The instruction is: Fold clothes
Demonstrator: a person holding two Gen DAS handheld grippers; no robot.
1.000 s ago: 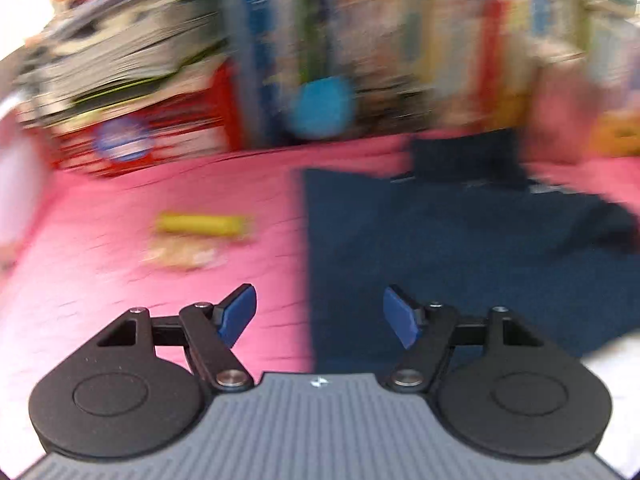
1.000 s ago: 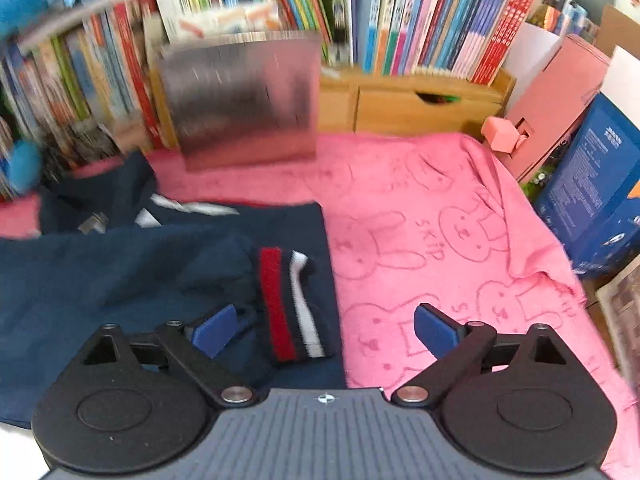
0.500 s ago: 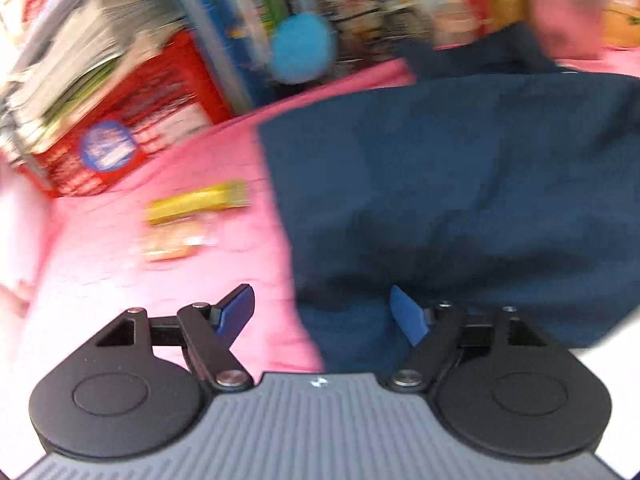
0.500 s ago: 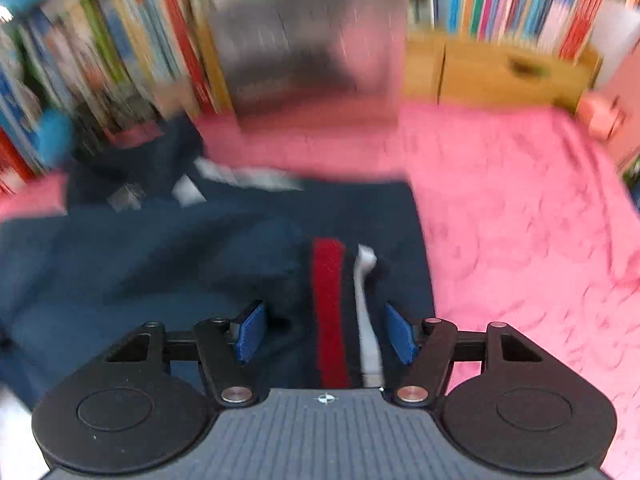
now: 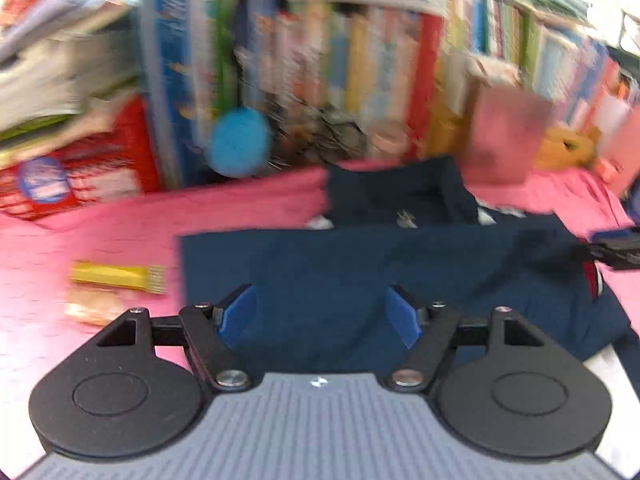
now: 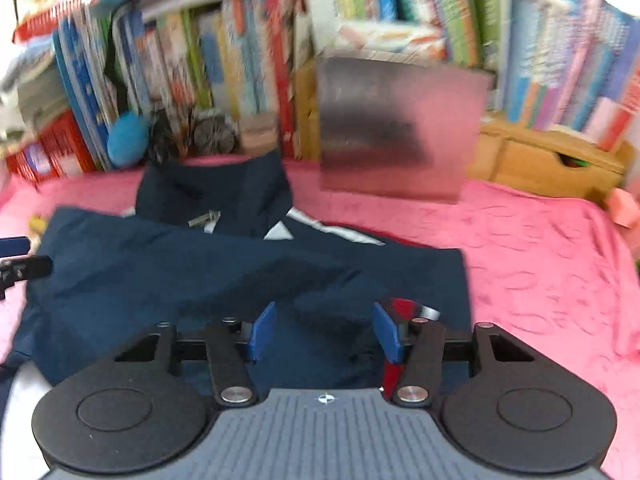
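Note:
A navy blue garment (image 5: 360, 256) lies spread on a pink blanket (image 5: 120, 216), its collar toward the books. My left gripper (image 5: 320, 314) hovers over the garment's near left part. Its jaws are closing, with navy cloth below and between the blue pads, which do not press on it. My right gripper (image 6: 324, 332) is over the garment (image 6: 200, 264) at the folded sleeve. Its jaws are closing too, around a raised navy fold. The red and white cuff (image 6: 404, 306) lies just behind its right finger. Each gripper shows at the edge of the other's view.
A yellow wrapper (image 5: 116, 276) and a snack packet lie on the blanket left of the garment. Shelves of books (image 6: 240, 60), a blue plush ball (image 5: 240, 142), a grey metal panel (image 6: 400, 132) and a wooden drawer box (image 6: 552, 164) line the back.
My left gripper has moved from the garment's left edge to over the cloth. My right gripper has shifted left onto the sleeve fold, its jaws far narrower.

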